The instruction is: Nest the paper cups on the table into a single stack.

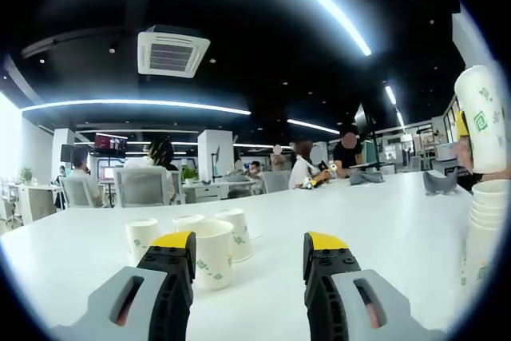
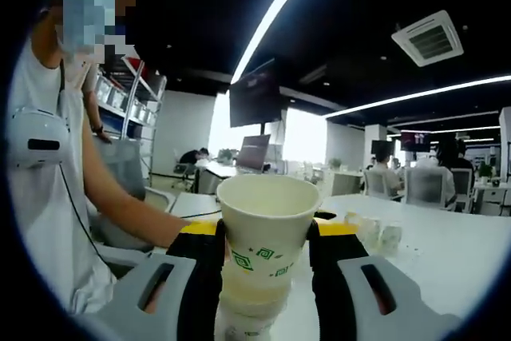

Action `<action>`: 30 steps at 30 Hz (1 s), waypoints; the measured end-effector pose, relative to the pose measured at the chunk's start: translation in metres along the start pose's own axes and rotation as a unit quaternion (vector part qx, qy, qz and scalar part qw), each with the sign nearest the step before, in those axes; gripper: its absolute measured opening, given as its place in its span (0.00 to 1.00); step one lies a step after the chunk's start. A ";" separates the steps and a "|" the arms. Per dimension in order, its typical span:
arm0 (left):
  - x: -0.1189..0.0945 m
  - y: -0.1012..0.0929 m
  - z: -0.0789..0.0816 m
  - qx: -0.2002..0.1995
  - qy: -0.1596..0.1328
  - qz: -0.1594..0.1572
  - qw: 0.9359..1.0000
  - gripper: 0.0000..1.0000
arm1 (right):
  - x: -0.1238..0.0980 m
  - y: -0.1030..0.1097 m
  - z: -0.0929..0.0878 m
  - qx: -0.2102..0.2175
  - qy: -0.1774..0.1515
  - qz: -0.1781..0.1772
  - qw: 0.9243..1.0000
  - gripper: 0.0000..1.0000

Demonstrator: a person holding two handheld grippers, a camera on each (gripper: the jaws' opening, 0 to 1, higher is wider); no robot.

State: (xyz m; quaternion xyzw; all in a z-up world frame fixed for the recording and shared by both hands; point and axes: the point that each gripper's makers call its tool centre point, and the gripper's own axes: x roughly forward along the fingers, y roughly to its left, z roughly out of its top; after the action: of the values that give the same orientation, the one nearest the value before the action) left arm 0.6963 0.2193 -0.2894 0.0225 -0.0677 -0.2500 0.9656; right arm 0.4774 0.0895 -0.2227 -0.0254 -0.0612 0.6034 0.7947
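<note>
The right gripper (image 2: 265,249) is clamped on a paper cup (image 2: 263,233) held over the stack (image 2: 249,321), so nesting is the step in hand; it likely needs lowering straight down. The left gripper (image 1: 249,257) is spread wide and empty, facing loose cups (image 1: 211,251) mid-table (image 1: 375,221). The cups carry a green square emblem; no wording is readable.

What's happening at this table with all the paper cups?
A person is nesting paper cups into one stack with two hand-held grippers. The right gripper is shut on a green-printed cup, holding it over the stack at the table's edge. The left gripper is open and empty, facing a cluster of loose cups yet to be collected.
</note>
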 end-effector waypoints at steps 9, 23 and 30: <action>-0.001 0.001 0.000 0.000 0.000 0.000 1.000 0.58 | 0.005 0.014 -0.015 -0.020 0.035 0.014 0.999 0.45; -0.002 0.000 0.000 0.000 0.001 0.000 1.000 0.58 | 0.002 0.012 -0.022 -0.002 0.041 0.012 0.999 0.65; -0.002 -0.002 0.000 0.001 0.001 -0.001 1.000 0.58 | -0.003 0.010 -0.023 0.011 0.031 0.010 0.999 0.64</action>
State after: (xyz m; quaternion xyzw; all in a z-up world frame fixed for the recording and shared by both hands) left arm 0.6940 0.2188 -0.2898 0.0234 -0.0673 -0.2514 0.9653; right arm 0.4696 0.0903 -0.2469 -0.0363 -0.0297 0.6111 0.7901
